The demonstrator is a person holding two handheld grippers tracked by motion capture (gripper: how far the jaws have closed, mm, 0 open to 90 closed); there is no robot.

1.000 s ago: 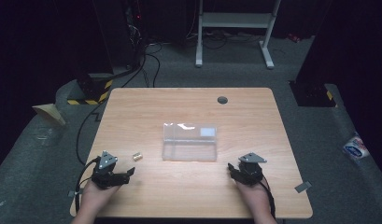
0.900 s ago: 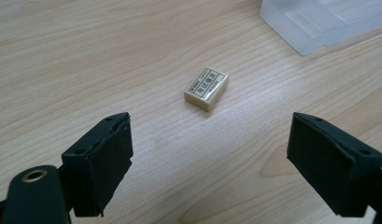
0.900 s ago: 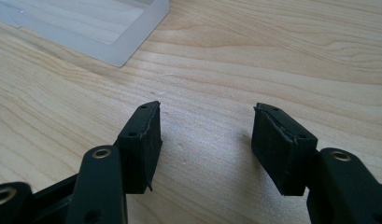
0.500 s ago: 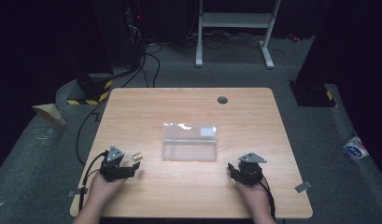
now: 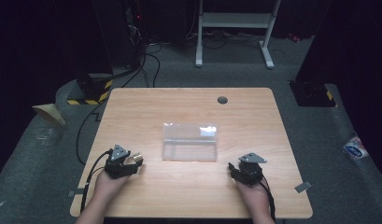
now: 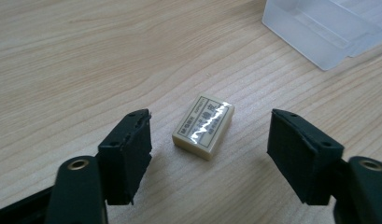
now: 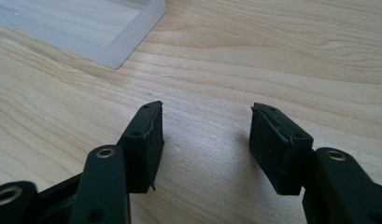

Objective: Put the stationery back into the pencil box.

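Moved forward, left gripper (image 6: 207, 140) straddles small stiff light eraser (image 6: 203, 126), jaws wide; grip its long sides; right gripper (image 7: 205, 140) open, empty

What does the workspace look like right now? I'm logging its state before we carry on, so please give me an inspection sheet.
Surface: wooden table, light grain, a dark round grommet near the far edge.
Job's things: small cream eraser with a printed label, lying flat on the table; clear plastic box at mid-table, nothing seen inside it.
Clutter: nothing seen on the table.
Grippers: left gripper open, jaws either side of the eraser, not touching it; right gripper open over bare wood.
Cables: a black cable trails from the left gripper over the table's near left edge.
Surroundings: grey carpet, a white metal frame beyond the table, dark backdrop.
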